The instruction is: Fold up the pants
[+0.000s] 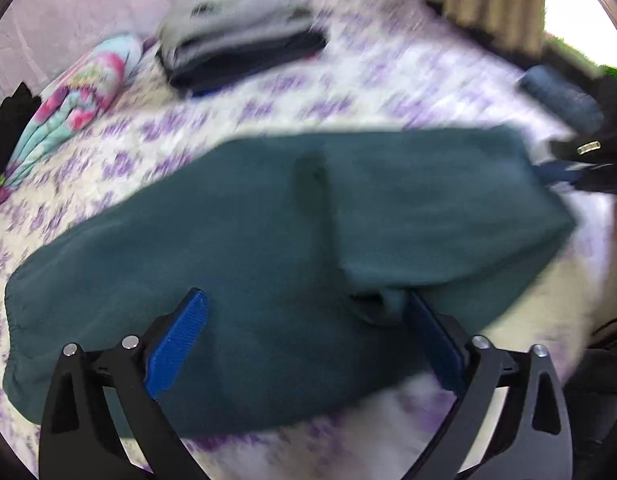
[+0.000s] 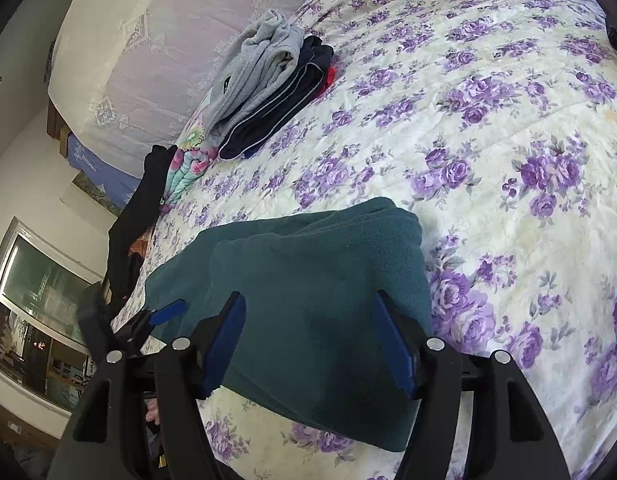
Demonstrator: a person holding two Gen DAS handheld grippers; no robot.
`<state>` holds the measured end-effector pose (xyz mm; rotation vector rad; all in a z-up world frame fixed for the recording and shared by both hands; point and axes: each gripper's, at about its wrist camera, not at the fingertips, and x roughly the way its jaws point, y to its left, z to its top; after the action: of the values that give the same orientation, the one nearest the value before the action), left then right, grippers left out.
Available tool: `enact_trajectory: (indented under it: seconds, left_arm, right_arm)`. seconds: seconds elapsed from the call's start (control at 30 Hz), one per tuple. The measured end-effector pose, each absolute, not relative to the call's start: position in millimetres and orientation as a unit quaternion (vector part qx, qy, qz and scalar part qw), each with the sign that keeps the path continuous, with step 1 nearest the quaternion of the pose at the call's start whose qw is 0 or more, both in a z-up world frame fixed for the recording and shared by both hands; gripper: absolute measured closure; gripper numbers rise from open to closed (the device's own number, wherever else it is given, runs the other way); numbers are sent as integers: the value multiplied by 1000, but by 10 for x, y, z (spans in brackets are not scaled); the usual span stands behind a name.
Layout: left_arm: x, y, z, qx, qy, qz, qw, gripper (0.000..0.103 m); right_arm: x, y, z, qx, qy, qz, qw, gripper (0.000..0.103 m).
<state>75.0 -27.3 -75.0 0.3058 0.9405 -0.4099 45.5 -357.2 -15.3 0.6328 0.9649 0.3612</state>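
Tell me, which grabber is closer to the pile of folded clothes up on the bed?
Can't tell. Both grippers, left and right, sit over the green pants, with the folded pile well beyond both.

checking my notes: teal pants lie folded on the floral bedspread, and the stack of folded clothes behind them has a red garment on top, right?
Not quite: the top of the stack of folded clothes is grey, as the right wrist view shows; red only peeks out underneath. The teal pants do lie folded on the floral bedspread.

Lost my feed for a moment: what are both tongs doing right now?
Left tongs: open, holding nothing, over the green pants.
Right tongs: open, pads apart over the folded end of the pants, gripping nothing.
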Motion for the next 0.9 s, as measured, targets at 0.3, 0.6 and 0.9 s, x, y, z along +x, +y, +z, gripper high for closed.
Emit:
enact_trajectory:
  seconds: [0.3, 0.6, 0.9]
  left_arm:
    - [721, 387, -576, 88, 456, -106, 879, 5]
    - [498, 766, -353, 6, 423, -115, 899, 5]
    - [437, 1768, -271, -59, 416, 8, 907, 5]
  right_arm:
    - [401, -3549, 16, 254, 442, 165, 844, 35]
    - [633, -2886, 96, 221, 449, 259, 826, 34]
    - [640, -1930, -10, 45, 478, 309, 821, 28]
